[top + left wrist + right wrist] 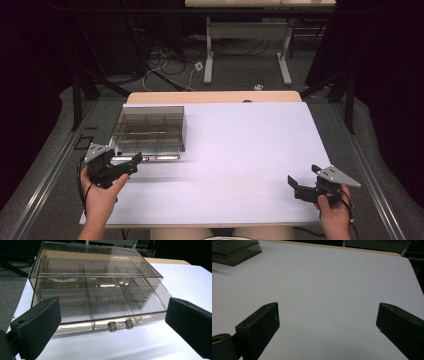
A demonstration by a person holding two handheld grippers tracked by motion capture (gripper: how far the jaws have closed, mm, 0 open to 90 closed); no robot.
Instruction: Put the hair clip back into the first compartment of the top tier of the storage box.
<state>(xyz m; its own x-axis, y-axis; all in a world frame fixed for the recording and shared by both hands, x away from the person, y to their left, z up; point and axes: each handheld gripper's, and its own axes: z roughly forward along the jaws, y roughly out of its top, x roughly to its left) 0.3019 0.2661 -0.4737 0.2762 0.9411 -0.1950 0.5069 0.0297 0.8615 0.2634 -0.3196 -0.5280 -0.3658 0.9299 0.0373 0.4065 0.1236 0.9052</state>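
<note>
One smoky clear box [97, 287] with a drawer [100, 315] divided into compartments, contents not discernible; two knobs [120, 325] face the left claw [112, 322]. Position: worktop [240, 150], far-left corner. Two claws: left wide, empty; right claw [328, 322] wide over bare worktop.

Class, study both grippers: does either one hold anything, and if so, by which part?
Nothing is held. The left gripper is open in front of the clear drawer box, its fingers apart from the knobs. The right gripper is open above the bare table.
</note>
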